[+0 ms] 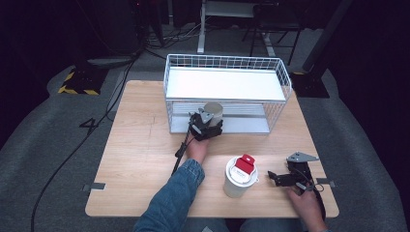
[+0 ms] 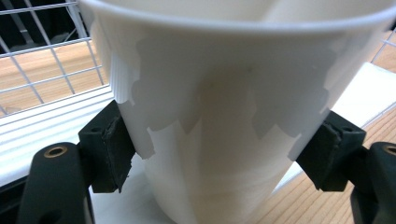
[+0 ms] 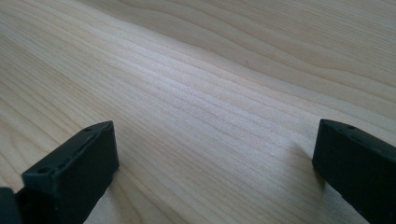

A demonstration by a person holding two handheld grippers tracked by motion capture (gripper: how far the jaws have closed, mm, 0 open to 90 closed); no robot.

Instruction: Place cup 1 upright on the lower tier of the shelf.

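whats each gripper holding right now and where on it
The left gripper is shut on a white paper cup, pads pressing opposite sides of its wall below the rim. The right gripper holds nothing; its jaws stand open over the table.

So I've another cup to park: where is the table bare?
Bare wood lies left of the wire rack, along the table's left edge. It is crowded in front: the lidded cup stands between the sleeve and the right tongs.

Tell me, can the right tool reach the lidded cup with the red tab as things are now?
Probably yes. The right tool lies open on the table, beside the lidded cup, with bare wood between them.
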